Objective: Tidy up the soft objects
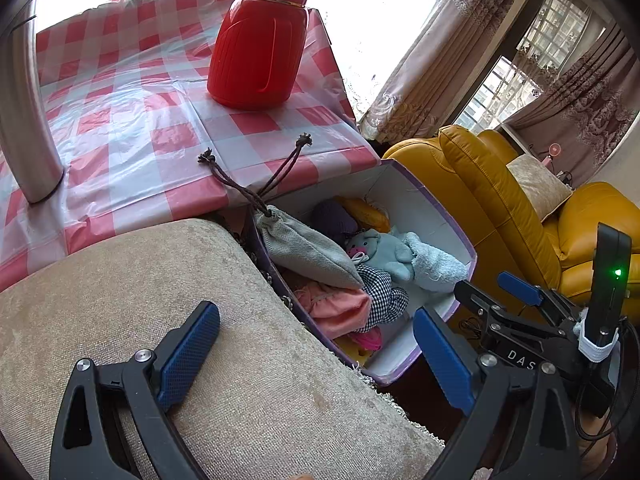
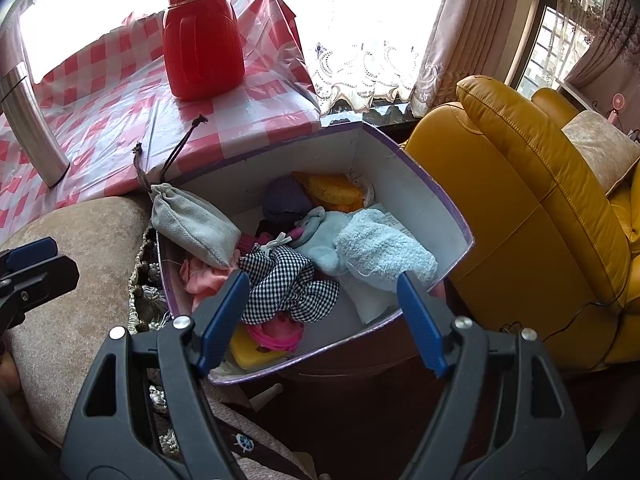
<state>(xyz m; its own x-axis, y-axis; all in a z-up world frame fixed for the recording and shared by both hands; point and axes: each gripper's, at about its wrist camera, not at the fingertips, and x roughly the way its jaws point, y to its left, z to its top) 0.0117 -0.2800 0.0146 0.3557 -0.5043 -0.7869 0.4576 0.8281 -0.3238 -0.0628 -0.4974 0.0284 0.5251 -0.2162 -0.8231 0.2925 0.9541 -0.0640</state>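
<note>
The soft objects are gathered in an open white-lined box [image 2: 420,184] with a purple rim, which stands low between the beige cushion [image 1: 120,300] and the yellow leather armchair [image 2: 520,220], its far wall close under the edge of the counter covered in a red-checked cloth [image 1: 140,120]. Inside lie a light blue plush toy [image 2: 320,236], a light blue towel [image 2: 384,252], a black-and-white checked cloth [image 2: 288,280], a pink garment [image 2: 204,276], a dark purple knitted item [image 2: 286,196] and yellow pieces at the far and near ends. A grey drawstring pouch [image 2: 196,224] rests tilted over the box's left rim, half in and half out, its cords [image 1: 256,184] trailing up onto the counter edge; it appears the one item not properly stowed. The right tongs [image 2: 322,312] stand wide open over the box's near rim, gripping nothing, presumably poised to reach in or to settle the contents. The left tongs [image 1: 316,348] are likewise open and empty, over the cushion's edge beside the box, likely placed to deal with the pouch. A red thermos jug [image 1: 260,40] stands upright near the counter's far edge, well apart from the box, and a metal cylinder [image 1: 28,120] rises at the counter's left edge; neither seems part of the work.
</note>
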